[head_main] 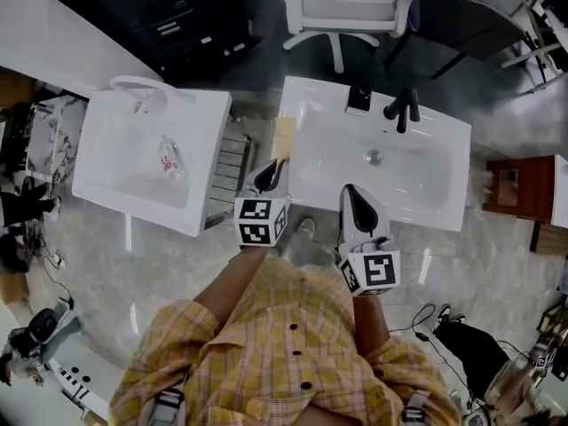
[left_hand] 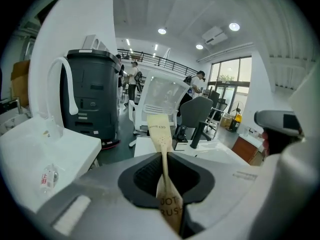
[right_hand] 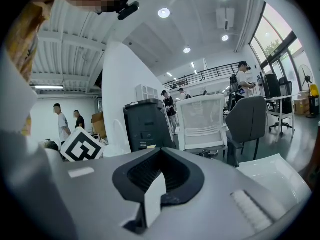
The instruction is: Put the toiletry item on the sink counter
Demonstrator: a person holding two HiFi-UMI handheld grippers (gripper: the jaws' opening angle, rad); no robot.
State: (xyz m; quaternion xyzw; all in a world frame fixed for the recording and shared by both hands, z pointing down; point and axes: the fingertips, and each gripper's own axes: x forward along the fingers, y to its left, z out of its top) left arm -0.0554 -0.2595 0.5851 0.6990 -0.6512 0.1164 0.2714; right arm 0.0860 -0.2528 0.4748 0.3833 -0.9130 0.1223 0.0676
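Note:
A flat beige paper toothbrush packet sticks forward out of my left gripper, whose jaws are shut on its lower end. In the head view the packet hangs at the left edge of the right-hand white sink counter, with the left gripper just in front of that corner. My right gripper hovers over the front rim of the same sink. Its jaws look shut with nothing between them.
A black faucet and a small dark object stand at the back of the right sink. A second white basin at the left holds a small clear bottle. A slatted rack lies between the sinks, and a white chair stands behind.

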